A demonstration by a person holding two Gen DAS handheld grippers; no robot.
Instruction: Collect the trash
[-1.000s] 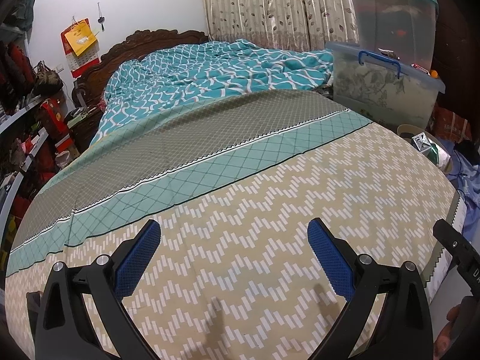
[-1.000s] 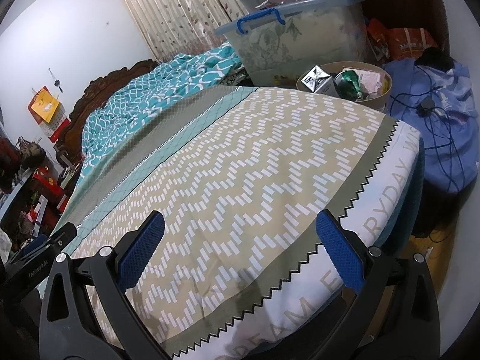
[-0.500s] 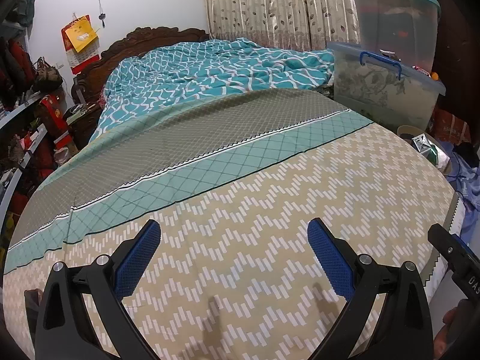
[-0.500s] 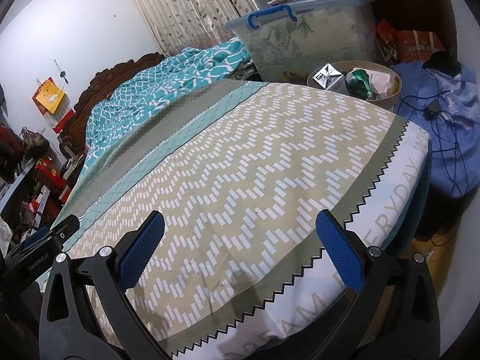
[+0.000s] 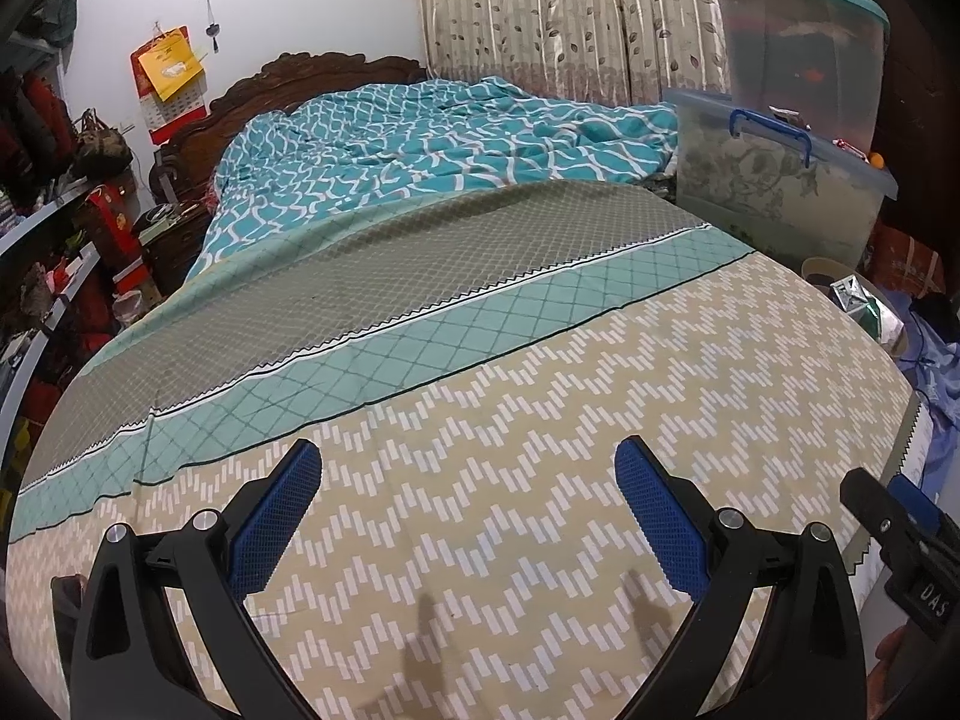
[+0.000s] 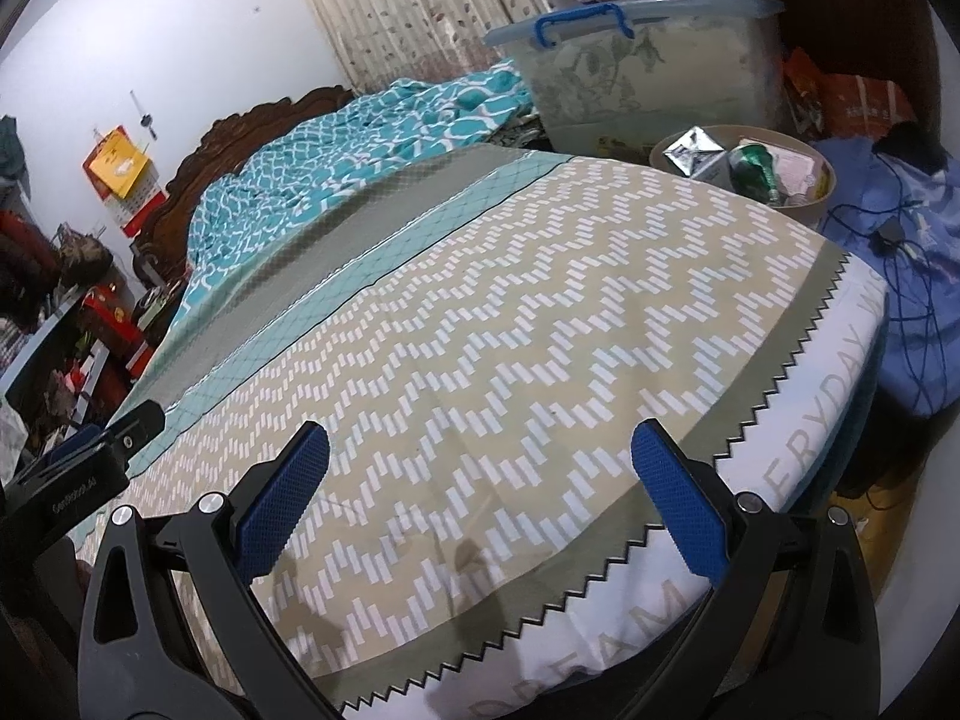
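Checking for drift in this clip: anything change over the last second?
Both views shifted slightly, so the grippers moved a little; direction unclear. Nothing grasped or released: left gripper and right gripper stay open and empty over the bedspread. Trash still sits in the round bin beside the bed.

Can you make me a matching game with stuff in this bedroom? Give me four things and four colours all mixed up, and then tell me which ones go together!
Things:
1. Handle on the clear storage box
2. Crumpled blanket at the head of the bed
3. Headboard
4. Round basket holding trash beside the bed

Colours:
A. Dark brown
B. Beige
C. Blue
D. Teal with white lines

Pairs: 1-C, 2-D, 3-A, 4-B
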